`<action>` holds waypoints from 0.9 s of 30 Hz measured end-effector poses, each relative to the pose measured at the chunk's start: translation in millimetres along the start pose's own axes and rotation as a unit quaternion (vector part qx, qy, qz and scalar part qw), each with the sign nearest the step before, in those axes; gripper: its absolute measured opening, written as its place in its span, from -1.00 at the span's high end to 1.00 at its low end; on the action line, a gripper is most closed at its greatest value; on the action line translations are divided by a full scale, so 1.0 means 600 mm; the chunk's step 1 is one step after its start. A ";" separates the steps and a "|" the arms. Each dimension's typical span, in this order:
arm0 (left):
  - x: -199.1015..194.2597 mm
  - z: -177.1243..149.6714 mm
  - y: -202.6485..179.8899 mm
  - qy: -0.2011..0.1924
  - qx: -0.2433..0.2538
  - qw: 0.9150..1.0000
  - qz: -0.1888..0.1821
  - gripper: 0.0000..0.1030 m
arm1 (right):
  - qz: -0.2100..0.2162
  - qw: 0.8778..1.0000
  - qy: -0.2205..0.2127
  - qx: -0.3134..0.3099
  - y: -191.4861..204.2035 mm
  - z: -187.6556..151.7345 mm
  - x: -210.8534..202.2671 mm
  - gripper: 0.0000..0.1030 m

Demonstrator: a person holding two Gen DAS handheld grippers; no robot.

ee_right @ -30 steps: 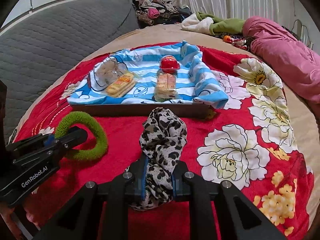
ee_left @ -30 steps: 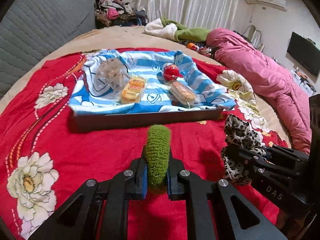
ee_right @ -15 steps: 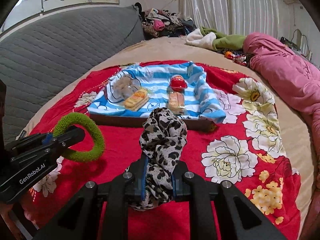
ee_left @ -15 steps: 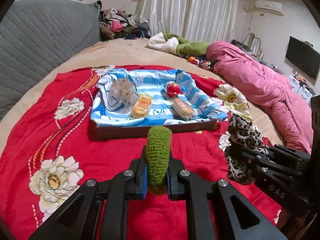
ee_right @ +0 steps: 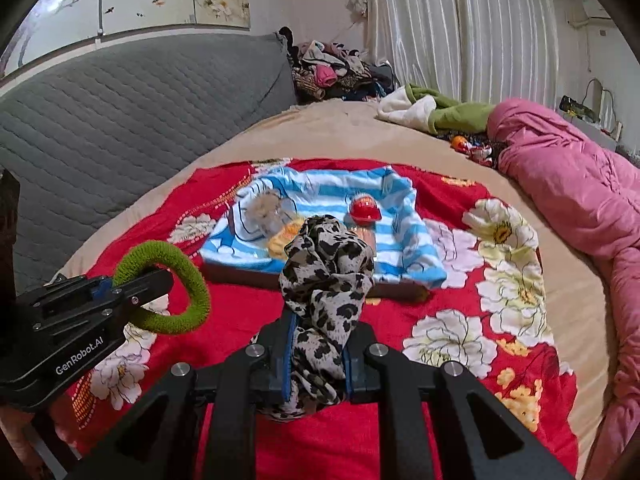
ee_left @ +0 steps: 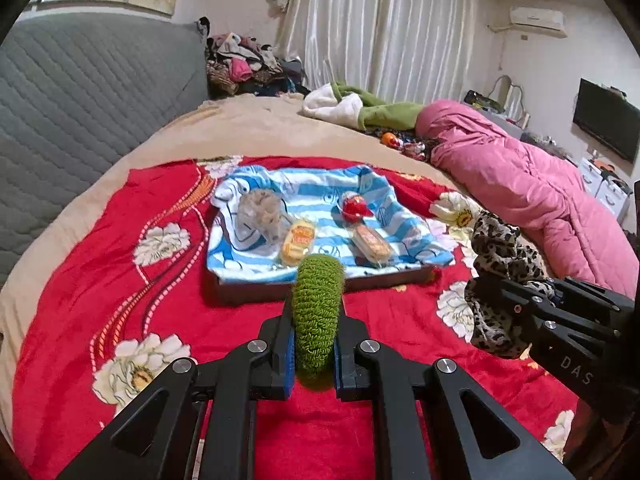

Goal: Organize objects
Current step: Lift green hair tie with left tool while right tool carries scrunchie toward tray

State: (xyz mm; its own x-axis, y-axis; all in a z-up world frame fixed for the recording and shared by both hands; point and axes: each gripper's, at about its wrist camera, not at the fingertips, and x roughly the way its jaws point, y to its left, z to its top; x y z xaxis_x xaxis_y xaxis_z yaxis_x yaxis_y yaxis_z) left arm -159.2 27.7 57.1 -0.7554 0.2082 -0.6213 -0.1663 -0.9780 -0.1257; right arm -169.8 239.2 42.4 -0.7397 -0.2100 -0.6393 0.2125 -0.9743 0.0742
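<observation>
Grippers are both raised above a red floral blanket (ee_left: pixel 140 280) spread over a bed.

Left gripper (ee_left: pixel 316 344): jaws drawn narrow and clamped on a green knitted ring (ee_left: pixel 317 312). In the left wrist view the ring stands edge-on between the blue pads (ee_left: pixel 289 356). In the right wrist view it shows as a full loop (ee_right: pixel 168 284) hanging clear of the blanket, with one section pinched at the gripper tip.

Right gripper (ee_right: pixel 318 352): jaws drawn narrow and clamped on a leopard-print scrunchie (ee_right: pixel 326 280). The bunched fabric rises above the fingers, and a smaller fold hangs below them. In the left wrist view the same scrunchie (ee_left: pixel 500 276) sits at the right, held off the blanket.

The two grippers are side by side, apart, both pointing toward a dark tray (ee_left: pixel 256 292) lying on the blanket beyond them. The tray is lined with a blue-and-white striped cloth (ee_left: pixel 320 188) that drapes over its edges.

Contents resting on the cloth:
- a clear bag of pale, fluffy material (ee_left: pixel 262 216), toward the left;
- a yellow wrapped snack (ee_left: pixel 298 240), just right of the bag;
- a red capsule-shaped item (ee_left: pixel 356 206), toward the right rear;
- a clear-wrapped biscuit pack (ee_left: pixel 370 242), in front of the red item.

A pink quilt (ee_left: pixel 520 184) lies bunched along the right side of the bed. A grey quilted headboard (ee_left: pixel 88 92) stands at the left.
</observation>
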 end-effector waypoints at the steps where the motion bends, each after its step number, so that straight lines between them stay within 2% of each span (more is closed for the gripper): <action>1: -0.001 0.005 0.001 -0.001 0.000 1.000 0.001 0.73 | 0.000 1.000 -0.002 -0.001 0.001 0.004 -0.002 0.65; 27: 0.028 0.064 0.023 -0.012 -0.012 1.000 0.019 0.75 | -0.005 1.000 -0.015 -0.012 0.000 0.060 0.008 0.65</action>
State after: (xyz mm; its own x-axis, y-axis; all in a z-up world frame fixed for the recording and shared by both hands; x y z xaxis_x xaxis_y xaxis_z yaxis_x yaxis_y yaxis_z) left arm -198.3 17.8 74.5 -0.7757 0.1701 -0.6077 -0.1219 -0.9852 -0.1201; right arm -196.5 235.1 67.0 -0.7602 -0.2039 -0.6168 0.2202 -0.9741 0.0506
